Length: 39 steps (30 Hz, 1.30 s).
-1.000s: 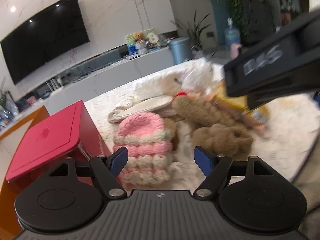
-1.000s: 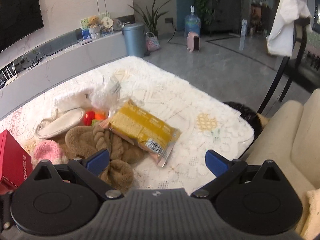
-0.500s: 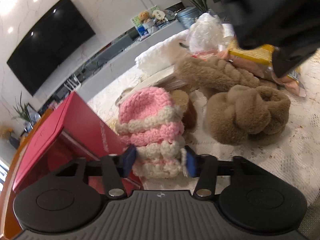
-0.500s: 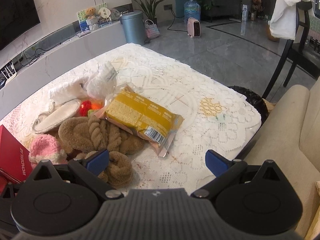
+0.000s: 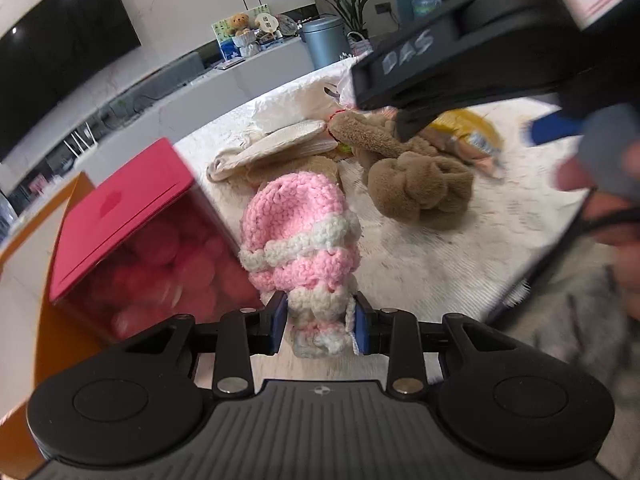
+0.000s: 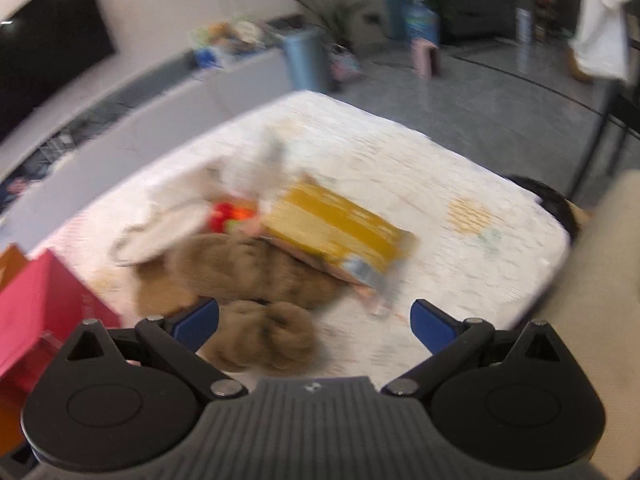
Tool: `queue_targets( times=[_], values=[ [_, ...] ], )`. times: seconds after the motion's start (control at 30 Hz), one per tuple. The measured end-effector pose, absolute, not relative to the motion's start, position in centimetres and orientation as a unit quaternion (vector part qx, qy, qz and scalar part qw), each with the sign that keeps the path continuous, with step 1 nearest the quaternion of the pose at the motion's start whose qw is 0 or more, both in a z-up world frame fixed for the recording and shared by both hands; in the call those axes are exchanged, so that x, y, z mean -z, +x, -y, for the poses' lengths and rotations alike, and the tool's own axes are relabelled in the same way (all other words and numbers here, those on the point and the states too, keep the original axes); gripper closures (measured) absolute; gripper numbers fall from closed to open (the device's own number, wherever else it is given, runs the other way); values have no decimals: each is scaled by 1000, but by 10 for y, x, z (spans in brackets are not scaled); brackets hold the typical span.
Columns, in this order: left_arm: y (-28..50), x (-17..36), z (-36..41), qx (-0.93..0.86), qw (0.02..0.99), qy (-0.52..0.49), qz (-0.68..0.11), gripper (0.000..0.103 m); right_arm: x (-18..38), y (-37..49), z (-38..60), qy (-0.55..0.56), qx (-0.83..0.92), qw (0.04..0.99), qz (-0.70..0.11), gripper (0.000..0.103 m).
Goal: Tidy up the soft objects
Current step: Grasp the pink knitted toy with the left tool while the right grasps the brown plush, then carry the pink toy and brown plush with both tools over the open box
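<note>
Our left gripper (image 5: 320,326) is closing, pads pressing the cuff of the pink hat (image 5: 300,236), beside the red box (image 5: 120,216). Our right gripper (image 6: 314,322) is closing, still wide, nothing held, over the brown plush (image 6: 260,340). Farther sits a yellow packet (image 6: 336,232).

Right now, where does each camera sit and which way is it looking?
Left wrist: rides the left gripper, looking down its fingers closing on the pink knitted hat; the right gripper and a hand show.
Right wrist: rides the right gripper, jaws wide, nothing between, facing the yellow packet.
Both show the brown plush slippers and red box.
</note>
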State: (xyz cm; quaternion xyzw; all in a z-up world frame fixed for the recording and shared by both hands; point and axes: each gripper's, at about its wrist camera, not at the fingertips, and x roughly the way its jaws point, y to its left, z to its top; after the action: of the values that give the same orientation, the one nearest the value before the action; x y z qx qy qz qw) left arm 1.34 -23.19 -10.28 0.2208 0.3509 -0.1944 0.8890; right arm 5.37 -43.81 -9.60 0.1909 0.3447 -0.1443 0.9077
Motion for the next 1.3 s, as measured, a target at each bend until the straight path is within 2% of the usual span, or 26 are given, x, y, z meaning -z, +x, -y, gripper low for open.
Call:
queue_targets(
  times=[0.03,0.07,0.57,0.6,0.73,0.8,1.1,1.3],
  values=[
    [9,100,227,198,889,218,-350,65,95,56,434,187,131,910,-345,15],
    [4,98,221,201,891,215,-347,65,96,59,431,186,124,910,-350,15],
    [-10,82,194,219,900,161,-341,65,151,131,422,179,155,845,-480,10],
    [-9,80,192,218,899,157,-344,65,152,132,421,172,156,849,-474,14],
    [-9,72,190,215,903,153,-339,65,147,132,416,160,143,859,-465,41],
    [-11,68,187,215,905,155,-332,65,145,125,415,164,142,862,-459,47],
    [-16,53,175,219,910,131,-326,65,125,94,409,176,121,880,-424,49],
    [-18,36,162,215,919,111,-310,65,113,82,386,114,140,894,-410,49]
  ],
)
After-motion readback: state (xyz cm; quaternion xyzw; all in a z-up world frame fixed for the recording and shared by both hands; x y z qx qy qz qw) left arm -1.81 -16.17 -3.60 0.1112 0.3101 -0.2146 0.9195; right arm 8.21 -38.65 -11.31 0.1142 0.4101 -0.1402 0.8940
